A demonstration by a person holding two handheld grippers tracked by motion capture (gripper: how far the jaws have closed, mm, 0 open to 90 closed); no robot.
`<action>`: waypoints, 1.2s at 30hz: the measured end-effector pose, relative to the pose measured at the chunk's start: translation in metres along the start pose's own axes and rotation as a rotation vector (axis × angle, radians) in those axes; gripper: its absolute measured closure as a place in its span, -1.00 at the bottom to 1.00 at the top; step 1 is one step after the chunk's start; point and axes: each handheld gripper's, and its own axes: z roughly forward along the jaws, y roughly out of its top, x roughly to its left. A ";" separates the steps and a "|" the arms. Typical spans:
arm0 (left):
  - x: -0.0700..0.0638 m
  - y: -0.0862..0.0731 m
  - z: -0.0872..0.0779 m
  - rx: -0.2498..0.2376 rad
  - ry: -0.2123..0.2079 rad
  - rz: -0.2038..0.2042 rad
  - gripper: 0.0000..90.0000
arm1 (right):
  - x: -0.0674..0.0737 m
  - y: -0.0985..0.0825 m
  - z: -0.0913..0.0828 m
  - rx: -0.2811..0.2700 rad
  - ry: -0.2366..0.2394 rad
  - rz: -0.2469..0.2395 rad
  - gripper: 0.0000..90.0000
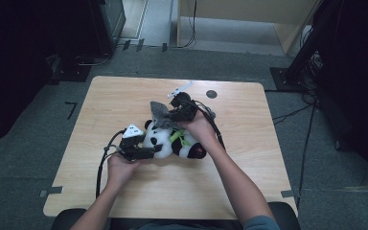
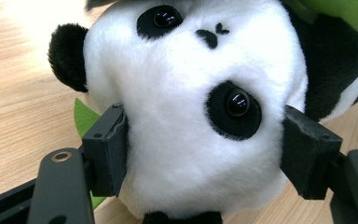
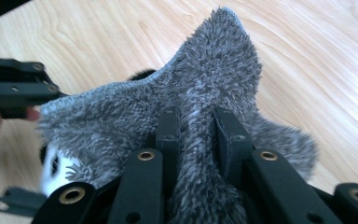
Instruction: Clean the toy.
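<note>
Tabletop (image 1: 124, 191) of pale wood grain is seen from above, with a person's forearms reaching in from the bottom edge. A plush panda (image 1: 172, 140) is laid near the middle of the table, white-faced with black ears and limbs, and a green piece is wrapped across its chest. The panda's head is gripped by the left gripper (image 1: 148, 152), which is held low and level at the toy's left side; in the left gripper view the head (image 2: 191, 116) is seen upside down, with a black pad pressed into the fur on each side, so the jaws are clamped on it at a wide spread. A green leaf-shaped piece (image 2: 85, 116) is glimpsed behind the left pad. A fuzzy grey cloth (image 1: 160, 112) is held just above the panda by the right gripper (image 1: 176, 114), at the far side of the toy. In the right gripper view the cloth (image 3: 205, 102) is pinched between the two black jaws, which are drawn nearly together on a fold of it, while the rest is fanned upward and outward. A small dark round mark (image 1: 212, 94) is set into the far part of the table. No brand, label or legible writing can be made out, and no container can be seen.
</note>
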 end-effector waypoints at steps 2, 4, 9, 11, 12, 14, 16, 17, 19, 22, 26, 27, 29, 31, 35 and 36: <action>0.000 0.000 0.000 -0.004 -0.002 0.004 -0.40 | -0.005 -0.004 -0.008 -0.002 -0.019 -0.002 0.67; 0.000 0.000 0.000 -0.004 -0.002 0.003 -0.40 | -0.008 -0.005 -0.013 -0.008 -0.042 -0.015 0.67; 0.002 -0.001 0.000 -0.008 -0.008 0.008 -0.41 | -0.014 -0.007 -0.025 -0.028 -0.084 -0.013 0.67; 0.001 -0.002 0.000 -0.016 -0.009 0.014 -0.46 | -0.020 -0.009 -0.032 -0.037 -0.095 0.010 0.67; 0.001 -0.002 0.000 -0.016 -0.009 0.014 -0.48 | -0.020 -0.009 -0.032 -0.037 -0.095 0.010 0.67; 0.001 -0.003 0.001 -0.021 -0.009 0.021 -0.50 | -0.021 -0.009 -0.036 -0.041 -0.097 0.013 0.67; 0.002 -0.003 0.001 -0.027 -0.014 0.017 -0.56 | -0.019 -0.007 -0.040 -0.053 -0.099 0.014 0.68; 0.002 -0.003 0.001 -0.031 -0.017 0.016 -0.58 | -0.018 -0.006 -0.042 -0.057 -0.096 0.015 0.68; 0.003 -0.004 0.001 -0.039 -0.024 0.016 -0.61 | -0.014 -0.002 -0.045 -0.074 -0.086 0.003 0.68; 0.003 -0.004 0.001 -0.041 -0.027 0.021 -0.67 | -0.005 0.006 -0.047 -0.096 -0.064 -0.017 0.67; 0.002 -0.004 0.001 -0.044 -0.025 0.019 -0.70 | 0.009 0.018 -0.043 -0.107 -0.032 -0.039 0.67; 0.002 -0.004 0.001 -0.046 -0.026 0.016 -0.70 | 0.012 0.021 -0.040 -0.106 -0.026 -0.046 0.67; 0.003 -0.004 0.001 -0.046 -0.026 0.017 -0.70 | 0.019 0.026 -0.029 -0.099 -0.011 -0.057 0.67; 0.003 -0.004 0.001 -0.046 -0.027 0.016 -0.70 | 0.022 0.028 -0.020 -0.091 0.006 -0.049 0.67; 0.003 -0.004 0.001 -0.047 -0.024 0.015 -0.71 | 0.024 0.029 -0.003 -0.075 0.039 -0.038 0.67; 0.003 -0.004 0.001 -0.046 -0.023 0.016 -0.71 | 0.024 0.029 -0.003 -0.075 0.039 -0.038 0.67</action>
